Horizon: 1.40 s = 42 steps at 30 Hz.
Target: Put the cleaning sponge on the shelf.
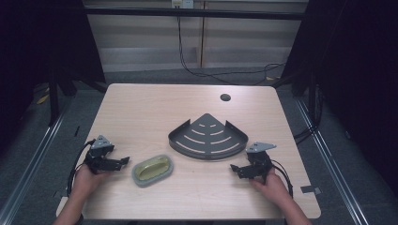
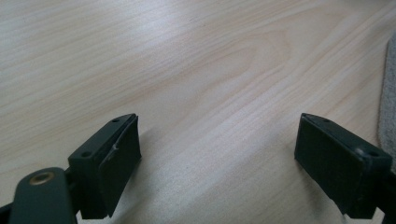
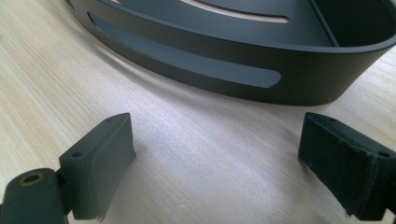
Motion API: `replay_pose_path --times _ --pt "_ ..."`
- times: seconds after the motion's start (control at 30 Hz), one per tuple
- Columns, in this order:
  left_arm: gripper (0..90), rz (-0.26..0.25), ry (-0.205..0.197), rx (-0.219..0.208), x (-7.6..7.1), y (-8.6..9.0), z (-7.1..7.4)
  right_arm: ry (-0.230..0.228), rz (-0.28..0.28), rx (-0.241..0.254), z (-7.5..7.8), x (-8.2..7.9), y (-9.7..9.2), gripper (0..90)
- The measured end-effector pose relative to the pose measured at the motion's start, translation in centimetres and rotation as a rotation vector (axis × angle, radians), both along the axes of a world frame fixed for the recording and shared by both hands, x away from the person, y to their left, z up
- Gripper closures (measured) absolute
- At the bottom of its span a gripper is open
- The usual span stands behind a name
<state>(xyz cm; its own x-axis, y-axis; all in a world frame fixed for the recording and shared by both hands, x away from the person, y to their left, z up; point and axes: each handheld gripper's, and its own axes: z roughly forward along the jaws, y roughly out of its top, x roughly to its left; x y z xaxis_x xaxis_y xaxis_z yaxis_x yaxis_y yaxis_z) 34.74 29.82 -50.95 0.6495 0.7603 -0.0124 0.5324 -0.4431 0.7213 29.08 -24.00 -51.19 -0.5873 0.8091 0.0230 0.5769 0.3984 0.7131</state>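
A dark, fan-shaped corner shelf (image 1: 206,138) with slotted floor and low curved wall lies at the table's middle. To its front left sits a grey oval dish (image 1: 152,169) holding a yellow-green bar. My left gripper (image 1: 123,162) rests on the table just left of the dish, open and pointing at it. In the left gripper view the left gripper (image 2: 219,140) has bare wood between its jaws, and the dish's grey rim (image 2: 388,93) shows at the right edge. My right gripper (image 1: 236,171) is open, front right of the shelf. The right gripper (image 3: 217,140) faces the shelf's curved wall (image 3: 210,70) close ahead.
The light wooden table (image 1: 141,112) has a round cable hole (image 1: 225,97) near its far edge. Black cables trail on the floor behind the table. Dark frames and curtains stand at both sides. A hand holds each gripper near the front edge.
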Motion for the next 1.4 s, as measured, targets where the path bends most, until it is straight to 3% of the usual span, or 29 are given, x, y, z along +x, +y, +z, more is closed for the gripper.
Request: replay_pose_path --times 0.17,0.3,0.37,0.43,0.47,0.5,0.53,0.67,0.77,1.07,1.4 --pt "13.9 0.001 0.000 0.000 0.0 0.0 0.0 0.000 0.000 0.000 0.0 0.0 0.0 10.0" --pt "16.0 0.010 0.047 0.036 0.3 -0.4 0.6 0.000 0.001 0.001 0.0 0.0 0.0 10.0" --pt "18.5 0.016 0.121 0.095 0.6 -0.9 1.4 0.000 0.000 0.000 0.0 0.0 0.0 10.0" --pt "23.7 0.014 0.131 0.105 0.6 -1.1 1.7 -0.001 0.001 0.002 0.0 0.0 0.0 10.0" --pt "23.8 -0.012 0.170 0.140 0.6 -1.5 2.4 0.000 0.001 0.004 0.0 0.0 0.0 10.0" --pt "24.4 -0.012 0.170 0.140 0.6 -1.5 2.4 0.000 0.001 0.004 0.0 0.0 0.0 10.0" --pt "24.6 -0.048 0.205 0.166 0.6 -1.6 3.3 0.001 -0.001 0.004 0.0 -0.1 0.0 10.0" --pt "25.8 -0.095 0.256 0.189 0.3 -1.9 4.7 0.000 -0.001 0.003 0.0 -0.1 0.0 10.0" --pt "26.3 -0.142 0.304 0.234 0.0 -2.5 5.9 0.006 -0.006 0.004 0.0 -0.1 0.0 10.0" --pt "28.4 -0.215 0.374 0.274 -0.4 -4.6 7.6 0.006 -0.006 0.004 0.0 -0.1 0.0 10.0" --pt "31.3 -0.305 0.402 0.318 -0.7 -7.2 9.3 0.006 -0.006 0.005 0.0 -0.1 0.0 10.0"
